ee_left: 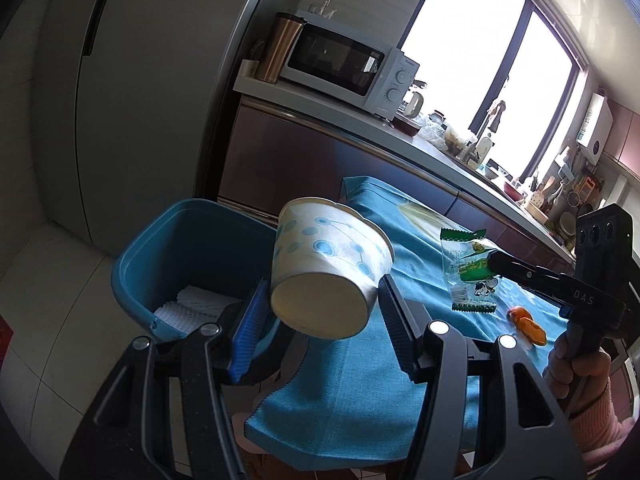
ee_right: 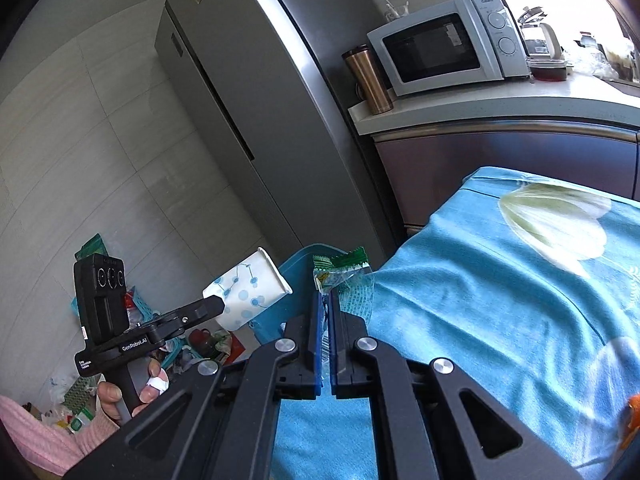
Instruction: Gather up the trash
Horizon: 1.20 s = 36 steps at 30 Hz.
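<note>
Left gripper [ee_left: 322, 308]: its blue-padded fingers [ee_left: 249, 332] are spread wide with a paper cup [ee_left: 328, 264] between them; the cup lies tilted on its side, base toward the camera, and whether the pads press it cannot be told.
Right gripper [ee_right: 325, 320]: its fingers [ee_right: 316, 344] are closed almost together, pinching a green-and-clear snack wrapper [ee_right: 340, 276] (printed with a small cartoon cow) that sticks up past the tips.
Bin: a blue trash bin [ee_left: 192, 248] stands on the floor just beside the bench, white netted packing foam [ee_left: 196, 306] lying in its bottom; the cup hangs over its near rim.
Bench: a blue cloth [ee_left: 360, 368] with a pale flower print covers it, and orange peel [ee_left: 528, 326] lies on the cloth near the right gripper.
Background: a white microwave [ee_left: 348, 66] and a copper tumbler [ee_left: 280, 48] sit on the kitchen counter [ee_right: 500, 100] by a grey refrigerator [ee_right: 248, 92].
</note>
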Motion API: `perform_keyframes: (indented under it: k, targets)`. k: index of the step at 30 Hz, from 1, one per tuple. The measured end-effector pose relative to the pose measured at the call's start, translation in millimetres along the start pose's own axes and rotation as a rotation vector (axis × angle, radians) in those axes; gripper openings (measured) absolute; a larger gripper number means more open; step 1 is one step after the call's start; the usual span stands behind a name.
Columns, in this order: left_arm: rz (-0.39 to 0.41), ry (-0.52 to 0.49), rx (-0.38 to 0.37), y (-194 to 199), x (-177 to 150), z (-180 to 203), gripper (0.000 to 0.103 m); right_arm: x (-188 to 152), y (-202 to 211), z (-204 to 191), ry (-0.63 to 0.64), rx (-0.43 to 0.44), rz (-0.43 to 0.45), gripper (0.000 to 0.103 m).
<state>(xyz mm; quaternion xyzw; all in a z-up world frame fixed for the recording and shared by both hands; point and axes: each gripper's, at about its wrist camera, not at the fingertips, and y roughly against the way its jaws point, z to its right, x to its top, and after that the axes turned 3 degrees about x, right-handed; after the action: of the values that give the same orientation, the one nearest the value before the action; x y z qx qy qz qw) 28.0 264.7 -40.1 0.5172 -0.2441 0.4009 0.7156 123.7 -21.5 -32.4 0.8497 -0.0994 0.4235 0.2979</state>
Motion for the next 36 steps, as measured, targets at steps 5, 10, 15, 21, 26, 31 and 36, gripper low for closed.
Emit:
perform_keyframes:
  k: [5, 10, 15, 21, 26, 31, 36]
  targets:
    - [0.005, 0.004, 0.033, 2.5, -0.1, -9.5, 0.056, 4.6, -18.7, -7.7, 0.014, 0.03, -0.024, 0.002]
    - [0.001, 0.016, 0.062, 1.3, -0.1, -21.5, 0.056, 8.6, -34.9, -15.9, 0.03, 0.048, -0.042, 0.002]
    - [-0.002, 0.02, 0.085, 0.2, 0.1, -31.5, 0.056, 12.0, -48.5, -21.4, 0.034, 0.063, -0.06, 0.002]
    - [-0.009, 0.027, 0.106, -1.3, 0.2, -37.6, 0.056, 14.9, -59.9, -23.6, 0.031, 0.076, -0.079, 0.002]
    - [-0.013, 0.028, 0.12, -3.9, 0.8, -42.6, 0.056, 16.7, -70.1, -28.5, 0.04, 0.082, -0.094, 0.002]
    - [-0.017, 0.027, 0.129, -5.6, 1.5, -43.9, 0.056, 18.0, -80.4, -31.8, 0.039, 0.09, -0.114, 0.002]
    - [-0.02, 0.024, 0.143, -10.4, 2.7, -44.9, 0.056, 20.1, -90.2, -33.7, 0.042, 0.092, -0.127, 0.002]
